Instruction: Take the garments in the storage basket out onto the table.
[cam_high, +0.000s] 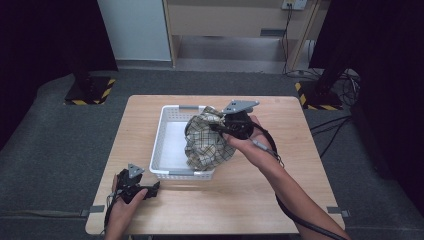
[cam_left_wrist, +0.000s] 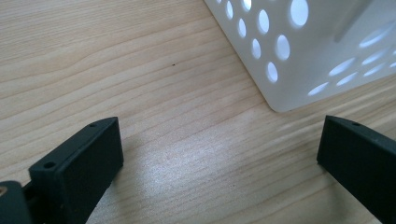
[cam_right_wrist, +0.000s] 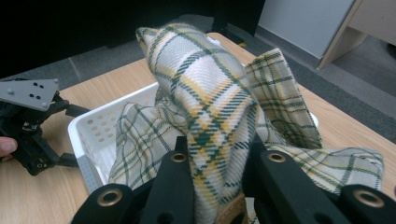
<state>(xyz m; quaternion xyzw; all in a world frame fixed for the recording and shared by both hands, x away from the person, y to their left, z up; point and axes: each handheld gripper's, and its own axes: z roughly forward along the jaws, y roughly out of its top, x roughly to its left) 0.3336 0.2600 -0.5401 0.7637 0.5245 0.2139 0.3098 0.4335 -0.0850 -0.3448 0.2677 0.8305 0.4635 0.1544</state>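
A plaid cloth (cam_high: 207, 142) in cream, green and yellow hangs bunched over the right side of a white perforated basket (cam_high: 167, 145) on the wooden table. My right gripper (cam_high: 218, 127) is shut on the cloth (cam_right_wrist: 210, 107), a fold pinched between its two black jaws, held above the basket (cam_right_wrist: 93, 135). My left gripper (cam_high: 152, 189) rests low at the table's front left, just in front of the basket's near left corner (cam_left_wrist: 280, 100). Its jaws stand wide apart with bare wood between them (cam_left_wrist: 219, 154).
The wooden table (cam_high: 260, 200) has free room on its right and front. Grey floor surrounds it. Two stand bases with yellow-black tape (cam_high: 90, 92) (cam_high: 320, 97) sit beyond the far corners, with cables (cam_high: 340, 127) on the floor at right.
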